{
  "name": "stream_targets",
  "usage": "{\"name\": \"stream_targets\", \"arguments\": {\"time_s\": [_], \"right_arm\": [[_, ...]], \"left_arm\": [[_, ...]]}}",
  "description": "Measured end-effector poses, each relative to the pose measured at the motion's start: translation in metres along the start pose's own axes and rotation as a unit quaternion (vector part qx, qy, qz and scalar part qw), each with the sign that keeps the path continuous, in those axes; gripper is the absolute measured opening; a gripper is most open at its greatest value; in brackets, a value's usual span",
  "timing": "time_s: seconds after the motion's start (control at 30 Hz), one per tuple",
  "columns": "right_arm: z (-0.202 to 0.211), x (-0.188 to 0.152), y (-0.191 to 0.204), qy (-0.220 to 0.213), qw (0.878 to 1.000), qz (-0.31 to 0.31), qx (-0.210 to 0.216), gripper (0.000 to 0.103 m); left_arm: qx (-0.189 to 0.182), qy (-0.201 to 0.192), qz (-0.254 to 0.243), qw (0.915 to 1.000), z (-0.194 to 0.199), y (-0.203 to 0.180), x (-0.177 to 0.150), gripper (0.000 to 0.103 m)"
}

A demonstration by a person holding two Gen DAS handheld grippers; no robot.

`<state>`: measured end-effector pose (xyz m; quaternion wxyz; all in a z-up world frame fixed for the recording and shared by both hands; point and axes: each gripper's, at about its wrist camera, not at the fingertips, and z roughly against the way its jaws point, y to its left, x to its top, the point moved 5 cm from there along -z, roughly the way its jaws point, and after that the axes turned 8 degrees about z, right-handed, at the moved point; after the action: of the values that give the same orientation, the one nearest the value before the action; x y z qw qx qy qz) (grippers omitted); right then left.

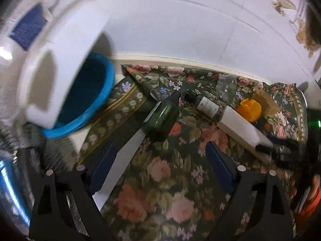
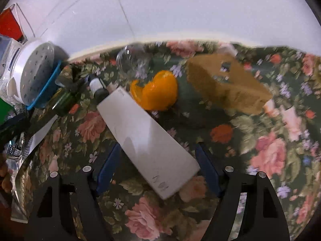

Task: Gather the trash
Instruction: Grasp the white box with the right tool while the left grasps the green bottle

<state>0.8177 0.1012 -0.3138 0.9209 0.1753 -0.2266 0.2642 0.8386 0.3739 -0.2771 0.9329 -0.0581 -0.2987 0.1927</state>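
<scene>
Where roses spread: two bottles, one peel.

Little can be read: the long white box bears handwritten marks near its close end — perhaps "181", unclear — while the print on the dark bottle's label is too blurred to read.
</scene>
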Motion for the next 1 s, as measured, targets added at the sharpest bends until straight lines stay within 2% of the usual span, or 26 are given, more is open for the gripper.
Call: {"name": "stream_targets", "arguments": {"time_s": [0.1, 0.27, 0.4, 0.5, 0.57, 0.6, 0.63, 0.83, 1.0], "right_arm": [[0.001, -0.012, 0.011, 0.004, 1.0, 0.01, 0.003, 0.075], [0.008, -0.025, 0.033, 0.012, 0.999, 0.021, 0.032, 0.073], [0.008, -0.026, 0.044, 0.007, 0.999, 0.049, -0.001, 0.069], [0.009, -0.025, 0.051, 0.006, 0.998, 0.065, -0.019, 0.06], [0.01, -0.026, 0.055, 0.008, 0.996, 0.076, -0.036, 0.054], [0.01, -0.027, 0.057, 0.008, 0.996, 0.083, -0.044, 0.052], [0.011, -0.027, 0.058, 0.007, 0.995, 0.086, -0.049, 0.05], [0.018, -0.028, 0.061, -0.001, 0.997, 0.073, -0.036, 0.048], [0.057, -0.026, 0.063, -0.037, 0.998, 0.052, -0.011, 0.048]], "left_arm": [[-0.012, 0.006, -0.003, 0.9999, -0.016, -0.003, 0.008, 0.081], [-0.006, 0.01, -0.024, 0.9996, -0.042, -0.01, 0.021, 0.068], [0.007, 0.02, -0.046, 0.9987, -0.063, -0.014, 0.024, 0.06], [0.008, 0.03, -0.051, 0.9982, -0.073, -0.014, 0.022, 0.058], [0.006, 0.037, -0.053, 0.9979, -0.077, -0.014, 0.019, 0.052], [0.008, 0.033, -0.057, 0.9978, -0.076, -0.015, 0.017, 0.049], [0.009, 0.031, -0.06, 0.9976, -0.076, -0.016, 0.015, 0.041], [0.008, 0.02, -0.069, 0.9974, -0.055, -0.023, 0.002, 0.041], [0.0, -0.002, -0.066, 0.9978, -0.02, -0.039, -0.001, 0.04]]}}
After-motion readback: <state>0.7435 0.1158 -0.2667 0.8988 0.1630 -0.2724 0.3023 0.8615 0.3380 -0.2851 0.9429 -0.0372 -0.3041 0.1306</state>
